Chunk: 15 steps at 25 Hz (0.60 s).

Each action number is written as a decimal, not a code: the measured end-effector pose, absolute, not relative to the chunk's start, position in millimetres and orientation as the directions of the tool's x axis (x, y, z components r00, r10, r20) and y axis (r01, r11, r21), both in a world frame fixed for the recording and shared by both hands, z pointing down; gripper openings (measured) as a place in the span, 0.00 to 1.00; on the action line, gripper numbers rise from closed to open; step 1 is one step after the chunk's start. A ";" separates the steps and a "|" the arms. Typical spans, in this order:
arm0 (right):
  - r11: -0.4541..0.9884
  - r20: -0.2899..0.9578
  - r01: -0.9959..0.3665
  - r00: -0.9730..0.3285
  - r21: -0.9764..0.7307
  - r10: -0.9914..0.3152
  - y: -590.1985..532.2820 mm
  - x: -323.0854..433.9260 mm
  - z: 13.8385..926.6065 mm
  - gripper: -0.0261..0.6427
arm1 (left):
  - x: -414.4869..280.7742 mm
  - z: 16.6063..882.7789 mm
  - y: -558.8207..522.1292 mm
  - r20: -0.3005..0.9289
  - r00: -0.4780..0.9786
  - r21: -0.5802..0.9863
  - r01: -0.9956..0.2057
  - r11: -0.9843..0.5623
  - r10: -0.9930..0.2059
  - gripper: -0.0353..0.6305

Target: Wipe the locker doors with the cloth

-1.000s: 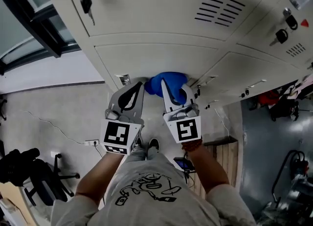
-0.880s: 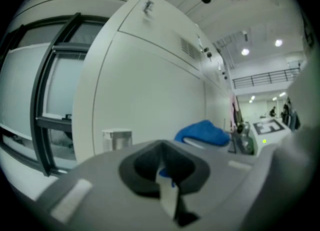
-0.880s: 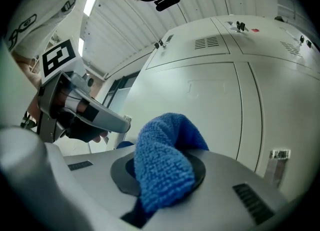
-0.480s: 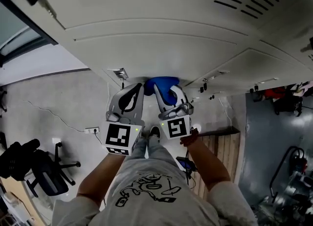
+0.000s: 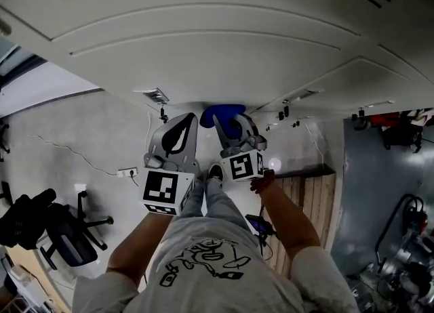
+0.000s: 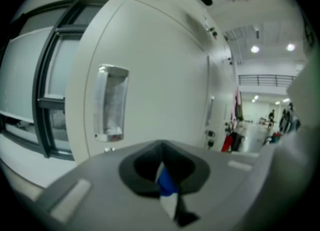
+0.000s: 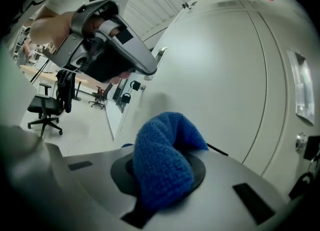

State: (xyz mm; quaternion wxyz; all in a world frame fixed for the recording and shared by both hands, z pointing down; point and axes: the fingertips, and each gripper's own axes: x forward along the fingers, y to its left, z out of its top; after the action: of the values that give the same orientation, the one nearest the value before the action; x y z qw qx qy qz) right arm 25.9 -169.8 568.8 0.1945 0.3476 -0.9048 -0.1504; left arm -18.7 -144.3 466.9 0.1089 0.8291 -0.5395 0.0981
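**Where Contact Is Made, Press Evenly**

Since the right gripper clamps the blue cloth against the locker door at twelve o'clock, flat overlapping strokes seem best. The left gripper, jaws together and empty, hovers at its nine o'clock.

Pale floor, black office chair

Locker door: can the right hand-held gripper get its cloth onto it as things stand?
Likely yes: the right hand-held gripper grips the cloth right by the locker door, with nothing between them.
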 end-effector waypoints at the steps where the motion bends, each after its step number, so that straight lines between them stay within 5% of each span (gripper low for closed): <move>1: 0.714 0.257 -0.569 -0.679 0.408 -0.688 -170.6 30.0 571.3 0.07 | -15.6 466.4 -144.4 0.280 0.404 0.076 -0.914 -0.400 -0.871 0.06; 15: 0.702 0.158 -0.550 -0.725 0.453 -0.670 -171.3 48.8 456.0 0.07 | -1.7 409.5 -150.1 0.179 0.436 0.058 -0.900 -0.433 -0.882 0.06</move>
State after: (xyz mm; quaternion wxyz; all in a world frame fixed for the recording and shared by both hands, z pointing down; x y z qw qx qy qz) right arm 48.8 -171.3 456.0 0.1577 0.3356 -0.9088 -0.1911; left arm -1.7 -150.1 409.5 0.0722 0.8443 -0.5275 0.0606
